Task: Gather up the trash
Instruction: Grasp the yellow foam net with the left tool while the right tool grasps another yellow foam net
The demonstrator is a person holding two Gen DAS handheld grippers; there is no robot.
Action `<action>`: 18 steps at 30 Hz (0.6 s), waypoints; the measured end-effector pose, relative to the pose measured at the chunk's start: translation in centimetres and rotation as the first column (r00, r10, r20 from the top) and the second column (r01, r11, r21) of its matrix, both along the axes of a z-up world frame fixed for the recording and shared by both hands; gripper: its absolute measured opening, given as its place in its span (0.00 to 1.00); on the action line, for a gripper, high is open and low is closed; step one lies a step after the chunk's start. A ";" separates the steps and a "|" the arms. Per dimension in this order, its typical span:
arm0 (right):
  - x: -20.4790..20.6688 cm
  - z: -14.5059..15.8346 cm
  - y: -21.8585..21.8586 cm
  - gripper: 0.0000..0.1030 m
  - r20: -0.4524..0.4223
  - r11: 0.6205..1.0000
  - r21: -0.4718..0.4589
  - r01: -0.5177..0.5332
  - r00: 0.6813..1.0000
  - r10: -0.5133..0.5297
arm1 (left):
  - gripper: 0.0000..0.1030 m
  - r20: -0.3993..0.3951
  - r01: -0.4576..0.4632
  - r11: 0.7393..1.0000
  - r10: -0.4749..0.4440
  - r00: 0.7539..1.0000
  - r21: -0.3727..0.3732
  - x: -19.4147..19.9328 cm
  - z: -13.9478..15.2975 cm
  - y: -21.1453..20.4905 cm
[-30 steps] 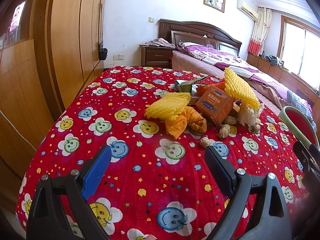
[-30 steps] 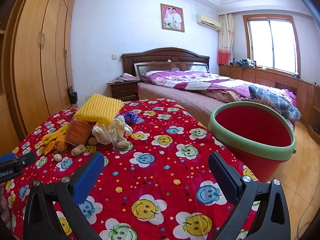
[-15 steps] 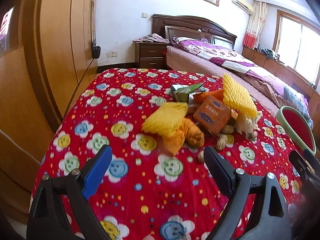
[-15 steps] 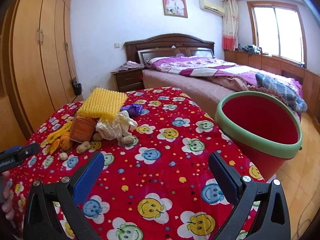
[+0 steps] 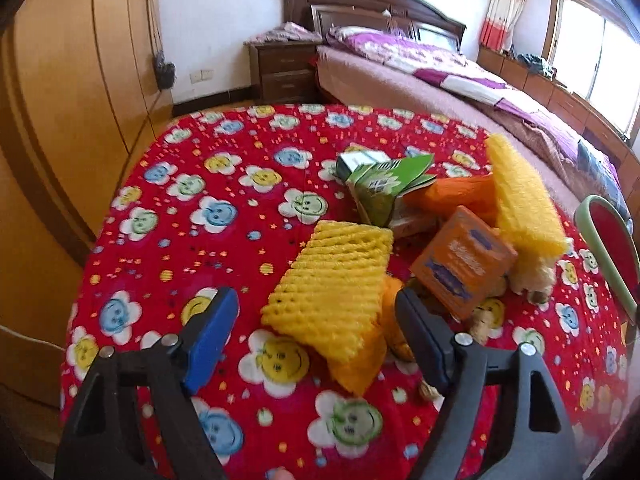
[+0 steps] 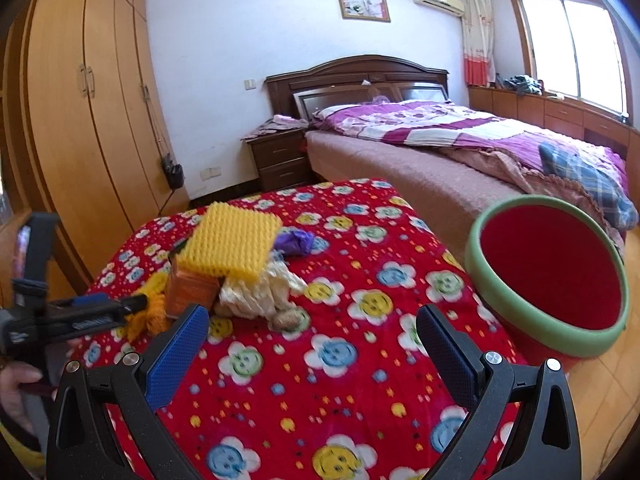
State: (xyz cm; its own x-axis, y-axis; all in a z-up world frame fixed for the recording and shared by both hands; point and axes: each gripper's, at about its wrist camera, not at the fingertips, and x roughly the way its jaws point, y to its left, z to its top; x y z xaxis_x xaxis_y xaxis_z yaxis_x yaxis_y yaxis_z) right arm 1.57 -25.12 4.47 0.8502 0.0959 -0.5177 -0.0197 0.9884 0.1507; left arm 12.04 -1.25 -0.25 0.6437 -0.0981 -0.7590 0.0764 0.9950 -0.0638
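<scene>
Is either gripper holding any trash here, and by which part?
Nothing is held. The left gripper is closing around the yellow foam net without pressing it; the right gripper is open over bare cloth.

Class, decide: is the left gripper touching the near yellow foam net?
Apart. In the left wrist view, red cloth shows between the closing left gripper's blue finger and the net; the other finger's gap is less clear.

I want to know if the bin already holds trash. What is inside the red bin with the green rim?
The red bin shows only bare red inner wall; no trash is visible. Its bottom is hidden by the near rim.
</scene>
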 end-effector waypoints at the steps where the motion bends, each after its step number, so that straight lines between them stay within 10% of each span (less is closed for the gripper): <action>1: 0.4 0.1 0.1 1.00 -0.002 1.000 0.003 -0.005 1.000 0.005 | 0.77 -0.004 0.002 1.000 -0.002 1.000 -0.013 0.2 -0.1 0.1; 9: 5.1 0.5 1.6 1.00 -0.066 0.999 0.027 -0.023 0.997 0.025 | 0.54 -0.048 0.029 0.982 -0.039 0.998 -0.184 1.8 -1.1 1.6; 18: 9.9 -0.8 3.8 1.00 -0.160 0.999 0.031 -0.036 0.986 0.040 | 0.52 -0.052 0.019 0.970 -0.033 0.998 -0.242 2.8 -1.4 2.4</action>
State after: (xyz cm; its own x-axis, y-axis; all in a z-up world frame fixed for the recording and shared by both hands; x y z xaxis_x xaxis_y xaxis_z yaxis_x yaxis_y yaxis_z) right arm 11.43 -21.31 3.67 0.7516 0.1426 -0.6440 -0.0305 0.9828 0.1820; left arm 14.81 1.19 -1.63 0.5961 -0.2989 -0.7452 0.0916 0.9474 -0.3067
